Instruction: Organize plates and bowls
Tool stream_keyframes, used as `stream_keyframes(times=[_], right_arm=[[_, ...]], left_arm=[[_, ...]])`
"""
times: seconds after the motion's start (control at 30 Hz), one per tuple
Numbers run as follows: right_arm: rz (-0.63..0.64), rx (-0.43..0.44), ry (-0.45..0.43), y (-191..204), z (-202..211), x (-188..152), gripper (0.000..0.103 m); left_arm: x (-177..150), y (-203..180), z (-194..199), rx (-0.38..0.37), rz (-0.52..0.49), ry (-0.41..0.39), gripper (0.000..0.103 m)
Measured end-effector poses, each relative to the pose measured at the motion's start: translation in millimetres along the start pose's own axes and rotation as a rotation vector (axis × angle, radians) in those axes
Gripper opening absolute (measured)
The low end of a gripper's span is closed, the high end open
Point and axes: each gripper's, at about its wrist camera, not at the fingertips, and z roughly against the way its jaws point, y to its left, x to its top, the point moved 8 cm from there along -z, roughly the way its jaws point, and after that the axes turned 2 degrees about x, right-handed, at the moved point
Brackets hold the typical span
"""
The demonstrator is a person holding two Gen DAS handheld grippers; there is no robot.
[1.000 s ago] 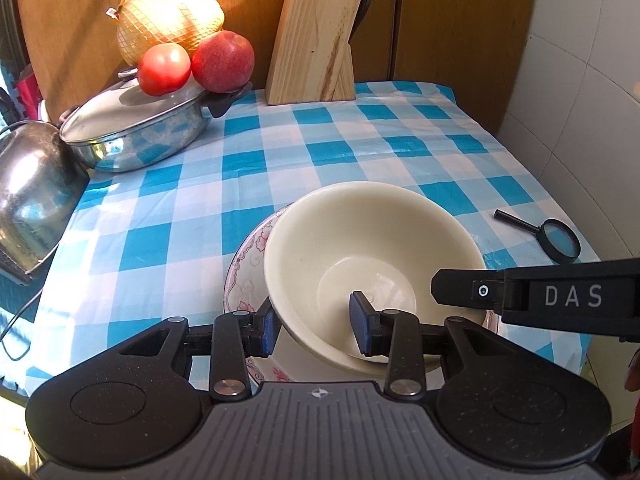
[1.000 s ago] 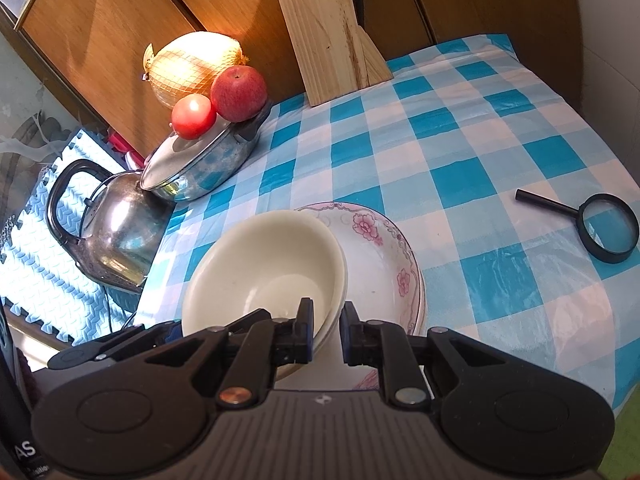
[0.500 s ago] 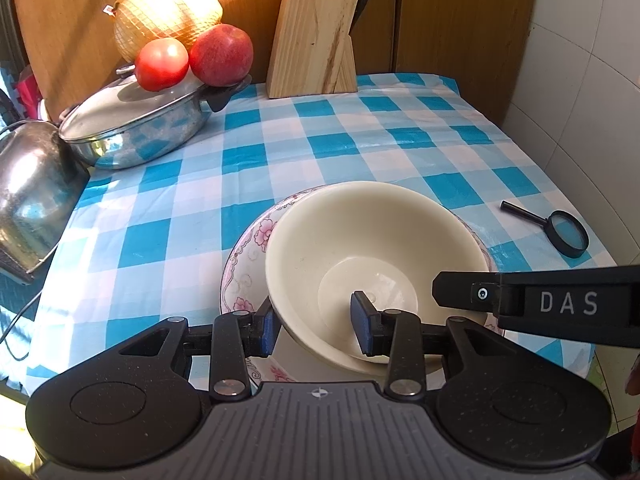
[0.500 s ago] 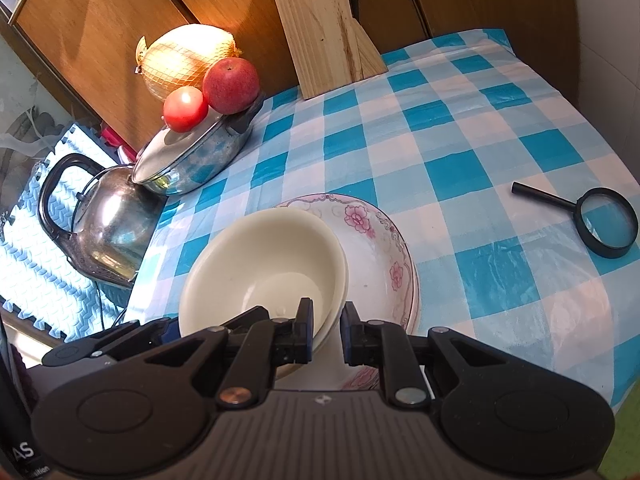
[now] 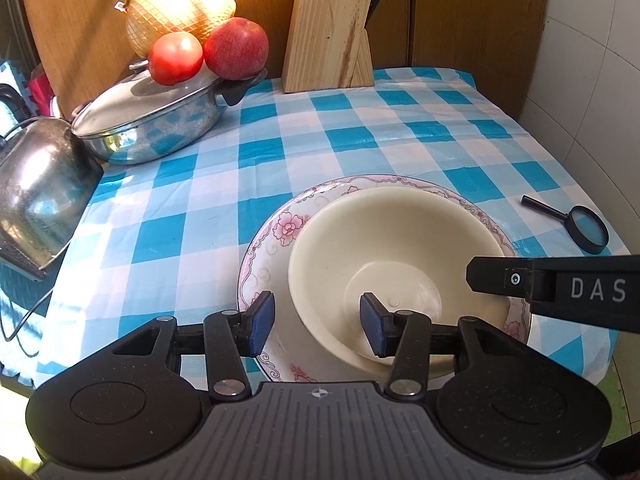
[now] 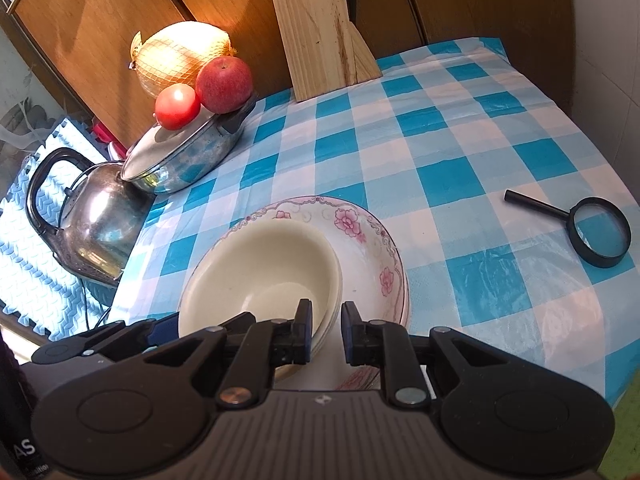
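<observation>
A cream bowl sits inside a larger pink-flowered bowl on the checked tablecloth. My left gripper is open, its jaws wide on either side of the cream bowl's near-left rim, not gripping. My right gripper straddles the cream bowl's near-right rim with a narrow gap; the jaws appear to stand just off the rim. The flowered bowl shows behind it. The right gripper's body crosses the left wrist view at the right.
A lidded steel pan with a tomato, an apple and a netted melon stands at the back left. A steel kettle is at the left edge. A knife block stands at the back. A magnifying glass lies at the right.
The cream bowl has come down into the flowered bowl. My left gripper's jaws have opened wider and let go of its rim. My right gripper's jaws have parted a little.
</observation>
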Motion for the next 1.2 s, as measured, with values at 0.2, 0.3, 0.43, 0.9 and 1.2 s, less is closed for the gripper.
stream_keyframes(times=[0.2, 0.3, 0.43, 0.9, 1.2], right_arm=[[0.010, -0.003, -0.059, 1, 18, 1, 0.017], [0.053, -0.021, -0.111, 8, 31, -2, 0.017], [0.122, -0.029, -0.175, 23, 48, -9, 0.018], [0.152, -0.031, -0.220, 26, 72, -56, 0.023], [0.134, -0.059, -0.220, 15, 74, -62, 0.023]], left_arm=[[-1, 6, 14, 0.021, 0.015, -0.042, 0.075], [-2, 12, 25, 0.050, 0.024, -0.077, 0.075], [-4, 23, 40, 0.026, 0.093, -0.095, 0.082], [-28, 22, 60, 0.033, 0.101, -0.111, 0.101], [-38, 16, 62, 0.029, 0.088, -0.100, 0.103]])
